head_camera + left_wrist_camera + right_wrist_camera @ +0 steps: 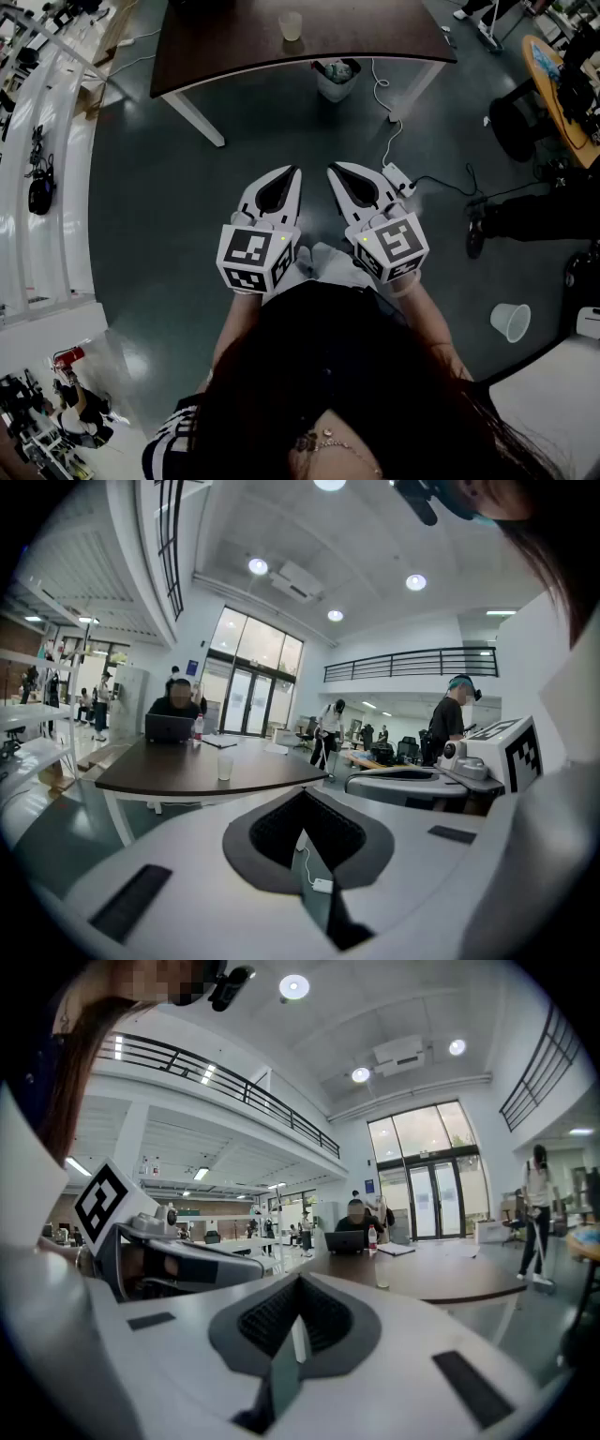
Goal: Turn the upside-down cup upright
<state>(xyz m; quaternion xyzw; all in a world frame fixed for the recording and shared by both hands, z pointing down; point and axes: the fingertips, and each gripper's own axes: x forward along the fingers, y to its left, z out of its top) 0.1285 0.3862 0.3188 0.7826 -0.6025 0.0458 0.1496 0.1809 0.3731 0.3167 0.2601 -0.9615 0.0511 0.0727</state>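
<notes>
You stood well back from the dark, smooth-topped table point(234, 47), so the task was judged to be at its approach stage, with nothing touched. You held the white, hard-shelled left gripper point(296, 172) and right gripper point(331, 172) side by side, each with jaws pressed together on nothing. The small, translucent, tapered cup point(291, 25) stood near the table's front edge; the next move would call for stepping closer, spreading one gripper's jaws and taking the cup by its wall.
</notes>
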